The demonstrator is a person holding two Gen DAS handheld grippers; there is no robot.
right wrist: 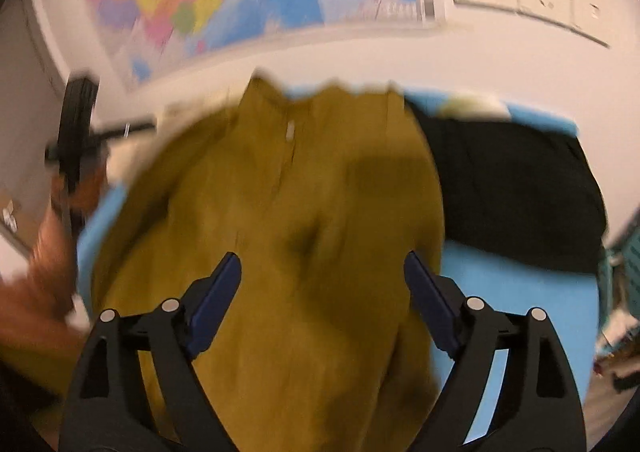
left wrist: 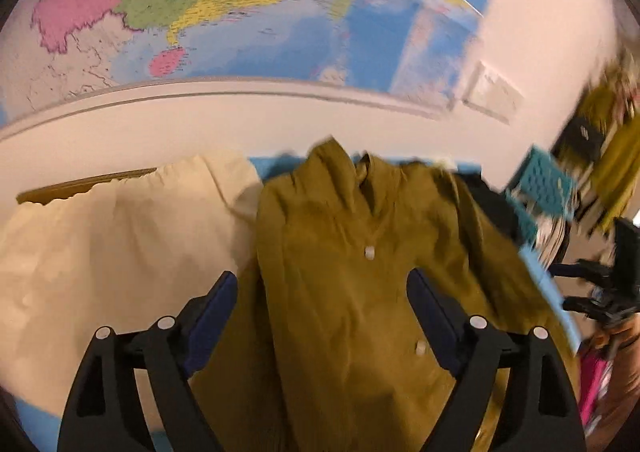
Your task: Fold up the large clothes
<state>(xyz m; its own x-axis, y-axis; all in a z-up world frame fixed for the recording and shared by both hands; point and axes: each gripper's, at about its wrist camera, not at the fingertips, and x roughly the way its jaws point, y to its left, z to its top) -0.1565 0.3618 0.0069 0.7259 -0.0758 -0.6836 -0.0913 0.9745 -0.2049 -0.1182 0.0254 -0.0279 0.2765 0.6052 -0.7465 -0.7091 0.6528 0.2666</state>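
Mustard-yellow shirt (left wrist: pixel 352 272) lies buttoned on a blue table (right wrist: pixel 520 312), btwn a cream cloth (left wrist: pixel 120 244) and a black garment (right wrist: pixel 508 188). Left gripper (left wrist: pixel 322 292) and right gripper (right wrist: pixel 322 276) both hang above it w/ jaws spread, nothing pinched. Wall map (left wrist: pixel 200 0) lettering too blurred to read

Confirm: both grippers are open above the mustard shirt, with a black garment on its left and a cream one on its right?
Sides are swapped. The left wrist view shows the cream garment left of the mustard shirt, the black garment right.
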